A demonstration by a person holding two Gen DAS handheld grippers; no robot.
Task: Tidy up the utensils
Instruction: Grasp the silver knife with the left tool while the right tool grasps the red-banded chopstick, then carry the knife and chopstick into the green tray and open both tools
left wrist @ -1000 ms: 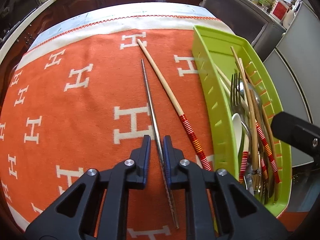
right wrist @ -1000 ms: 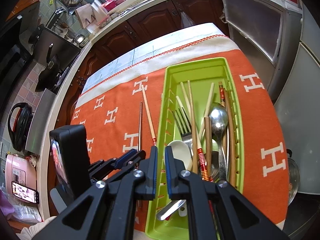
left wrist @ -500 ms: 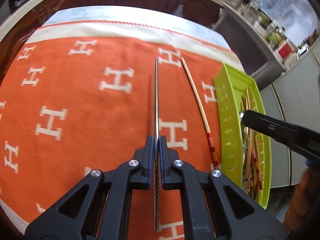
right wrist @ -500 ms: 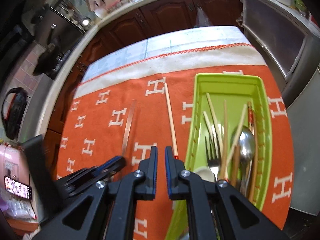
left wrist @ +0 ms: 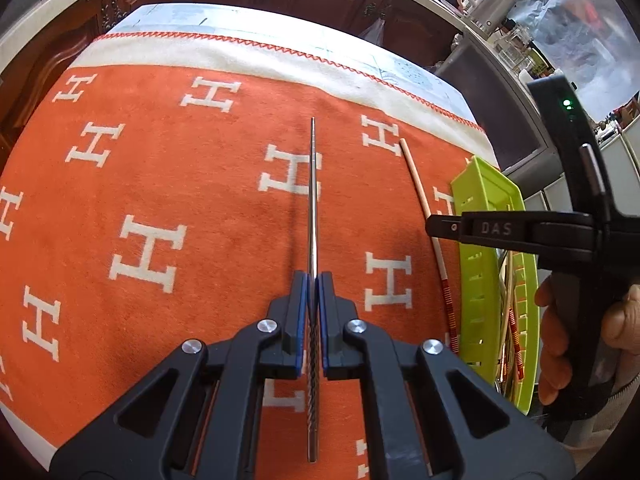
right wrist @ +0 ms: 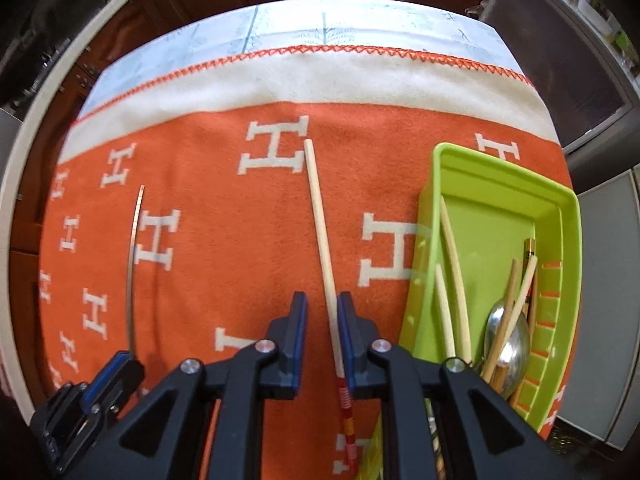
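Observation:
My left gripper (left wrist: 314, 280) is shut on a thin metal chopstick (left wrist: 313, 200), which points away over the orange blanket (left wrist: 180, 160); in the right wrist view the same metal chopstick (right wrist: 134, 264) runs up from the left gripper (right wrist: 116, 364). A wooden chopstick (right wrist: 320, 232) with a red-banded end lies on the blanket. My right gripper (right wrist: 322, 304) points down over it, jaws opening, the stick between them and no pad pressing on it. From the left wrist view the right gripper (left wrist: 440, 226) hangs above the wooden chopstick (left wrist: 420, 192), beside the green tray (left wrist: 486, 200).
The green tray (right wrist: 500, 184) at the right holds several chopsticks, a spoon (right wrist: 508, 340) and other utensils. A person's hand (left wrist: 560, 340) grips the right tool. Dark cabinets and a counter ring the table's far edge.
The left gripper shut on the metal chopstick and carried it leftward off the blanket. The right gripper moved left from above the tray, sank over the wooden chopstick, and its jaws parted.

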